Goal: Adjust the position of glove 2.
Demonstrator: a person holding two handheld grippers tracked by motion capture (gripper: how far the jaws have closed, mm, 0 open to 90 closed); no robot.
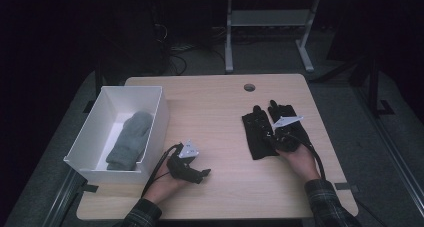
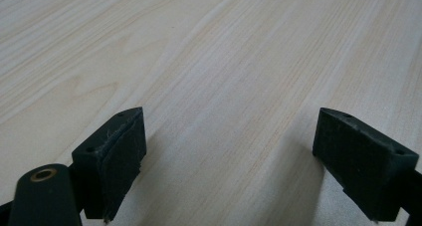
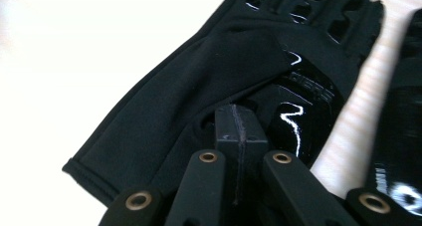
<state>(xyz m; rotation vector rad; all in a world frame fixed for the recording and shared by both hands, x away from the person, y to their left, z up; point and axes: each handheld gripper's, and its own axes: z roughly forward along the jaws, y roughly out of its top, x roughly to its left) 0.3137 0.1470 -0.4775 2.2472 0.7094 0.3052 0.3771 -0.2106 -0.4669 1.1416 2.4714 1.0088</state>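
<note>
Two black gloves lie side by side on the right of the wooden table. My right gripper is over the nearer-left black glove, and its grey plate partly covers the second black glove. In the right gripper view the jaws are pressed together, and the first glove's fabric puckers up to their tip. The other glove lies to the right. My left gripper rests low over bare wood near the front. Its jaws stand wide apart with nothing between them.
A white box stands at the table's left edge with a grey mitten lying inside it. A round cable hole sits near the far edge. Behind the table are a dark floor and a grey desk frame.
</note>
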